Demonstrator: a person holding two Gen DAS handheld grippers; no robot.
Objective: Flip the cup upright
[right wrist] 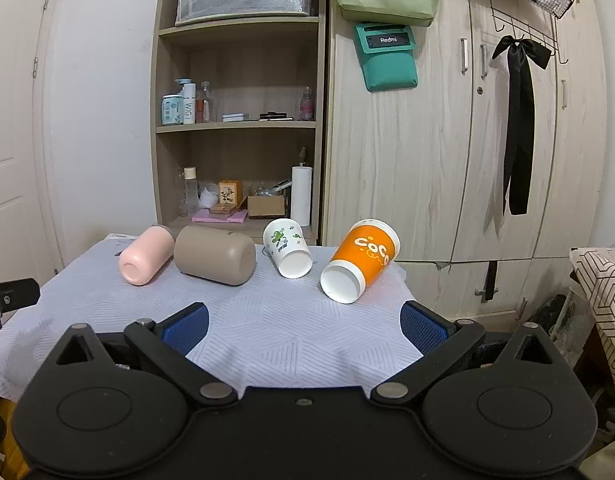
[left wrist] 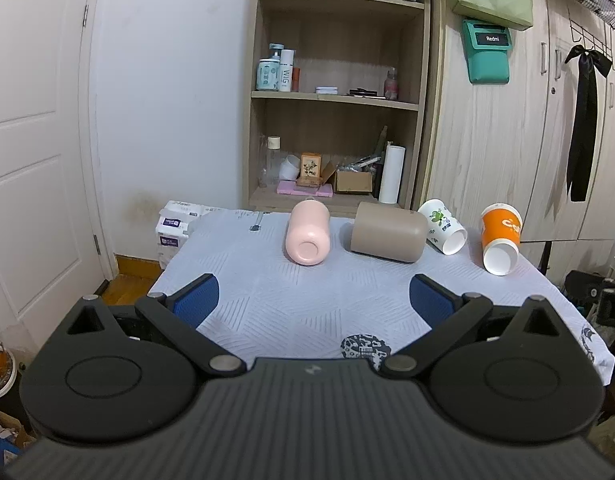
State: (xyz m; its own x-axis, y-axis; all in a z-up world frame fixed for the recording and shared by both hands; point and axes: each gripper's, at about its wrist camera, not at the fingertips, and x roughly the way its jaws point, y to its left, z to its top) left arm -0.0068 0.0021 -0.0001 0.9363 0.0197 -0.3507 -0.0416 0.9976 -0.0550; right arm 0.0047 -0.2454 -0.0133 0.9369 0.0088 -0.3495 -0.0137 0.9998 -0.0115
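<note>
Four cups lie on their sides in a row across a tabletop draped in a pale patterned cloth: a pink cup, a tan cup, a white paper cup with green print and an orange paper cup. The left gripper hangs over the near edge, its blue-padded fingers spread wide with nothing between them. Behind the cups stand a wooden shelf unit stocked with bottles and boxes, and a pale wardrobe.
</note>
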